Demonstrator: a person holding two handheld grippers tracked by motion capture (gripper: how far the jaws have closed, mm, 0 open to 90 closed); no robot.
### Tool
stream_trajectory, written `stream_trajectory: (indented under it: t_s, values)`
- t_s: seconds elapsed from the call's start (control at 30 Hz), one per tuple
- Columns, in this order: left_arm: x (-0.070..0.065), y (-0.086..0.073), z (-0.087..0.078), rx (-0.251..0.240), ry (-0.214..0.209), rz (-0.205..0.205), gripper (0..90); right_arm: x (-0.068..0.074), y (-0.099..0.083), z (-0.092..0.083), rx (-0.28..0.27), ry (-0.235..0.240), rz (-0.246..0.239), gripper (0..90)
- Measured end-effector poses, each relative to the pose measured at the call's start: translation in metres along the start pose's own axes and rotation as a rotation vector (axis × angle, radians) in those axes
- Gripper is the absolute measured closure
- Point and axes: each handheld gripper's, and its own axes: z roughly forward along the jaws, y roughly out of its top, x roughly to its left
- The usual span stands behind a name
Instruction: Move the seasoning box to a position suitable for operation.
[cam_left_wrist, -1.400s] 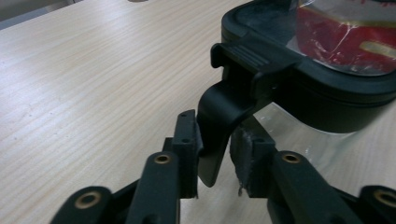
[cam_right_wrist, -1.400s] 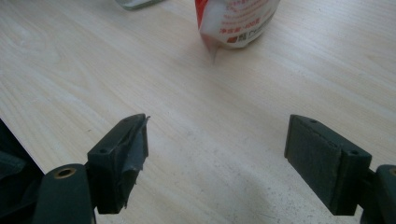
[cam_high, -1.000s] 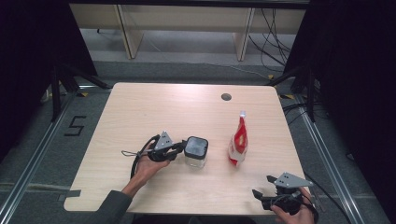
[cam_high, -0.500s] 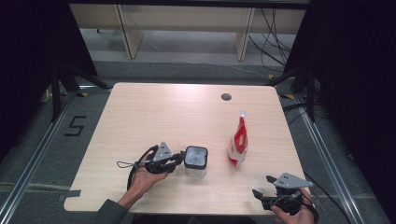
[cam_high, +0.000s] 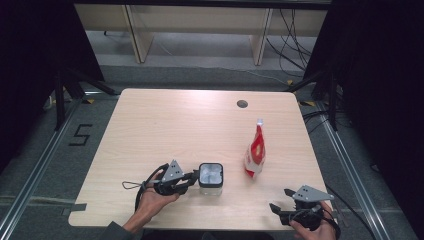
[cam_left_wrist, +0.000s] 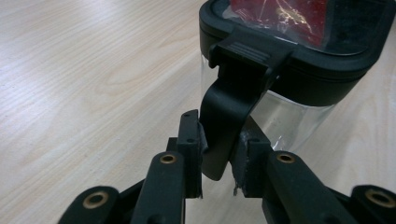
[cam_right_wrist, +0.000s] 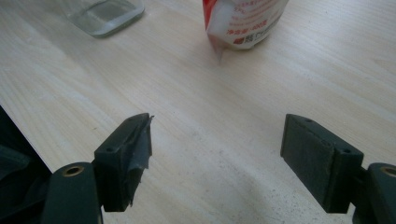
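A: High view first. We see the left gripper (cam_high: 192, 178) at the near left of the table (cam_high: 165, 125), jaws clamped on the latch of the clear jar (cam_high: 210, 178). The jar stands upright near the front edge, lid on.

B: And the red snack pouch (cam_high: 255, 155) stands upright to the jar's right, apart from it. The right gripper (cam_high: 278, 208) waits at the near right corner, jaws wide, nothing in them. We'd say it's parked clear so the left can work.

A: Left gripper view. The jaws pinch the black latch tab (cam_left_wrist: 223, 126) that hangs down from the black lid (cam_left_wrist: 299, 60); pads touch it on both sides. We judge the grip sits low on the tab for leverage, to pull the clasp off the glass wall.

B: Right gripper view. Jaws stand far apart over bare wood, the pouch's base (cam_right_wrist: 243, 23) ahead, the jar's bottom corner (cam_right_wrist: 105, 14) at upper left.
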Motion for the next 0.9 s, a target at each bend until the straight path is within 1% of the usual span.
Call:
stream_trajectory:
  t_s: [0.03, 0.07, 0.1, 0.13, 0.17, 0.2, 0.23, 0.27, 0.3, 0.33, 0.37, 0.4, 0.43, 0.47, 0.5, 0.53, 0.57, 0.6, 0.63, 0.67, 0.7, 0.73, 0.77, 0.8, 0.83, 0.87, 0.9]
  values:
    - [0.000, 0.000, -0.001, 0.012, 0.000, 0.020, 74.3, 0.001, 0.000, 0.000, 0.002, -0.003, 0.012, 25.6]
    - [-0.001, 0.000, -0.002, 0.021, -0.005, 0.033, 74.3, 0.001, 0.000, 0.000, 0.006, 0.006, 0.001, 25.6]
    - [-0.003, 0.000, -0.001, 0.008, -0.011, 0.022, 74.4, 0.001, 0.000, 0.000, 0.009, 0.001, -0.001, 25.6]
    - [-0.004, 0.000, -0.002, 0.022, -0.014, 0.032, 74.3, 0.001, 0.000, 0.000, 0.008, 0.005, 0.002, 25.6]
    - [-0.005, 0.000, -0.002, 0.011, -0.024, 0.040, 74.4, 0.001, 0.000, 0.000, 0.007, -0.005, -0.005, 25.6]
    - [-0.007, -0.001, -0.002, 0.017, -0.026, 0.025, 74.4, 0.001, 0.001, 0.000, 0.006, 0.006, 0.001, 25.6]
    - [-0.008, -0.001, -0.002, 0.013, -0.025, 0.036, 74.4, 0.001, 0.001, 0.000, 0.005, 0.006, -0.001, 25.6]
    - [-0.009, -0.001, -0.003, 0.019, -0.027, 0.045, 74.3, 0.001, 0.001, -0.001, 0.009, -0.006, -0.004, 25.7]
    - [-0.010, -0.001, -0.003, 0.017, -0.030, 0.033, 74.3, 0.002, 0.001, -0.001, 0.015, 0.003, 0.008, 25.7]
    - [-0.010, -0.001, -0.004, 0.027, -0.028, 0.039, 74.3, 0.003, 0.000, -0.001, 0.012, 0.003, 0.019, 25.6]
    - [-0.011, -0.001, -0.004, 0.018, -0.034, 0.038, 74.3, 0.001, 0.001, -0.001, 0.007, -0.003, -0.006, 25.6]
    - [-0.011, -0.001, -0.004, 0.026, -0.041, 0.046, 74.3, 0.001, 0.001, -0.001, 0.007, -0.006, -0.006, 25.6]
    - [-0.013, -0.001, -0.004, 0.015, -0.041, 0.036, 74.2, 0.002, 0.001, 0.000, 0.008, 0.005, 0.002, 25.6]
    - [-0.013, -0.001, -0.004, 0.015, -0.041, 0.036, 74.2, 0.002, 0.001, 0.000, 0.008, 0.005, 0.002, 25.6]
    - [-0.013, -0.001, -0.004, 0.018, -0.041, 0.058, 74.2, 0.003, 0.001, 0.000, 0.011, 0.003, 0.021, 25.6]
    - [-0.015, -0.002, -0.005, 0.021, -0.043, 0.036, 74.2, 0.002, 0.001, 0.000, 0.006, 0.003, 0.007, 25.6]
    - [-0.015, -0.001, -0.005, 0.025, -0.038, 0.062, 74.2, 0.002, 0.001, 0.000, 0.005, 0.004, 0.006, 25.6]
    - [-0.016, -0.002, -0.005, 0.024, -0.043, 0.048, 74.2, 0.002, 0.001, 0.000, 0.006, 0.003, 0.002, 25.6]
    - [-0.017, -0.002, -0.005, 0.014, -0.050, 0.048, 74.2, 0.003, 0.001, 0.000, 0.007, 0.007, 0.005, 25.6]
    - [-0.018, -0.002, -0.006, 0.028, -0.049, 0.061, 74.2, 0.003, 0.000, 0.001, 0.008, 0.008, -0.001, 25.6]
    - [-0.019, -0.002, -0.006, 0.023, -0.050, 0.067, 74.2, 0.005, 0.000, 0.001, 0.013, 0.011, 0.024, 25.6]
    - [-0.020, -0.002, -0.007, 0.032, -0.058, 0.074, 74.2, 0.005, 0.000, 0.001, 0.006, 0.013, 0.010, 25.7]
    - [-0.022, -0.003, -0.006, 0.019, -0.066, 0.059, 74.2, 0.006, 0.001, 0.000, 0.018, 0.024, 0.021, 25.6]
    - [-0.022, -0.003, -0.006, 0.021, -0.067, 0.067, 74.2, 0.004, 0.001, 0.002, 0.006, 0.028, 0.004, 25.6]
    - [-0.021, -0.002, -0.007, 0.022, -0.075, 0.084, 73.7, 0.004, 0.001, 0.001, 0.005, 0.024, -0.009, 25.6]
    - [-0.023, -0.003, -0.007, 0.022, -0.083, 0.041, 72.2, 0.004, 0.001, 0.002, 0.009, 0.028, -0.014, 25.6]
    - [-0.023, -0.003, -0.007, 0.031, -0.091, 0.052, 67.7, 0.005, 0.001, 0.002, 0.008, 0.037, -0.003, 25.6]
